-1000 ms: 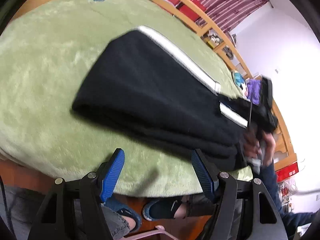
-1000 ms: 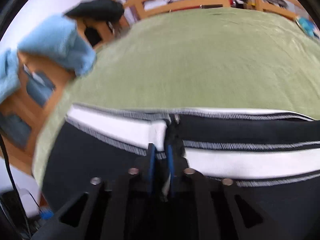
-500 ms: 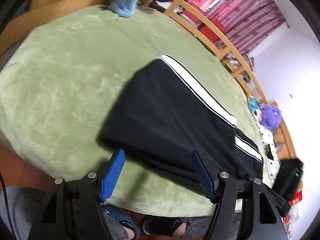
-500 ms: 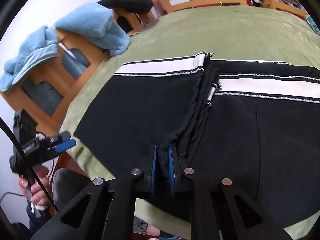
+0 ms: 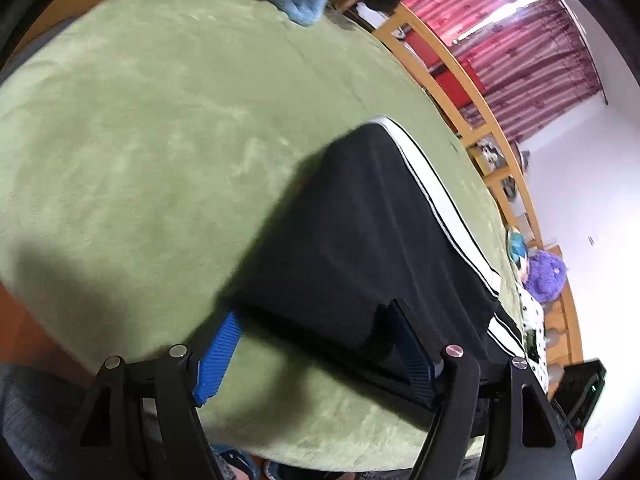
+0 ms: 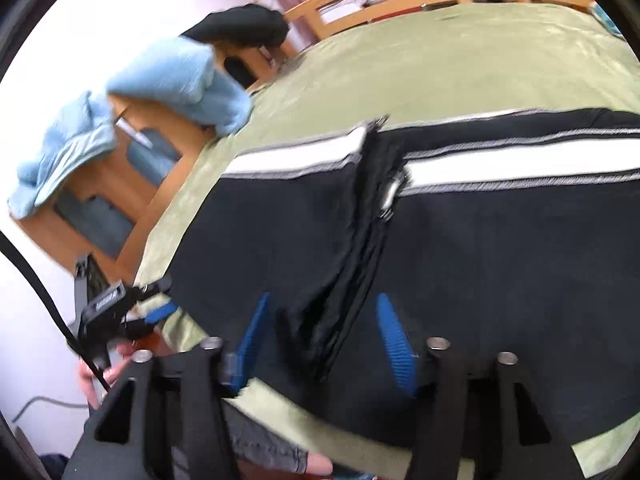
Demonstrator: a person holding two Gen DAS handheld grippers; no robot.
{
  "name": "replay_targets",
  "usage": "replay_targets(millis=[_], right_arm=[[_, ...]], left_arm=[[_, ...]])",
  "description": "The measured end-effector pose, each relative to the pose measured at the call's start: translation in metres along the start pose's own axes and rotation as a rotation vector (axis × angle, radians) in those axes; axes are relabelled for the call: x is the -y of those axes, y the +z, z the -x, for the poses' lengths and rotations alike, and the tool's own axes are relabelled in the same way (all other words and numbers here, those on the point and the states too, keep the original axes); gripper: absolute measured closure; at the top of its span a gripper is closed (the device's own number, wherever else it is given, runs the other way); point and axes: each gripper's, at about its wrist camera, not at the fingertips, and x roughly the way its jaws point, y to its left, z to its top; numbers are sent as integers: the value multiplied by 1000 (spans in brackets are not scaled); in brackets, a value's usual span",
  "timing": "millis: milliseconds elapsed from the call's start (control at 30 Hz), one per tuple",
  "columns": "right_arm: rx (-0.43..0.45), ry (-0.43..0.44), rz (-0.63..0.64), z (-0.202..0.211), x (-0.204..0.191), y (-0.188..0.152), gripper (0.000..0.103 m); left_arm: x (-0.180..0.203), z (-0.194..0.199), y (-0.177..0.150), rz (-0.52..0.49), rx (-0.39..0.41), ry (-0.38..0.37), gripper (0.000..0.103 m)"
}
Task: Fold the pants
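Observation:
Black pants (image 5: 360, 240) with a white side stripe (image 5: 432, 188) lie folded over on the green blanket (image 5: 160, 120). My left gripper (image 5: 316, 348) is open, its blue fingers straddling the near corner of the folded end. In the right wrist view the pants (image 6: 500, 264) fill the lower half, the folded edge (image 6: 360, 240) running down the middle. My right gripper (image 6: 324, 340) is open and empty just above that edge. The left gripper (image 6: 120, 308) shows at the bed's left edge there.
A wooden bed rail (image 5: 452, 76) runs along the far side. A light blue towel (image 6: 188, 80) and a dark garment (image 6: 240, 26) hang on wooden furniture at the left. A purple plush toy (image 5: 544, 276) lies at the far right. The bed's near edge (image 5: 320, 440) is close below.
My right gripper has opened and let go of the pants' folded edge. My left gripper has moved in close to the near corner of the pants.

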Motion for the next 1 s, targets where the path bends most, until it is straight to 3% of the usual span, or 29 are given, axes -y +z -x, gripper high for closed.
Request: replay_targets(millis=[167,400,467,533,633,700,867,1000], right_arm=[[-13,-46,-33,-4,16,10,43],[63,-213,-15,24,34,-1,43],[87,-239,-30,35,43,-4,43],[114,-259,-33,47,51,-7,43],[155,-314,-36,63,63,-10,51],[155,-361,-34,72,73,-13,56],[207,-477,-53,107,98,-19,57],[232,-516,-99,141,130,-26,57]], left_arm=[[3,-11,5,10,-1,-26,32],[8,-16,18,37,2,-28,79],[24,-8,18,-16,30,-1,82],[48,4,17,-98,71,51,85],[80,25,17,-171,133,57,86],[100,38,19,-204,161,50,86],[172,65,13,-355,221,33,88],[263,79,-7,-526,236,-36,89]])
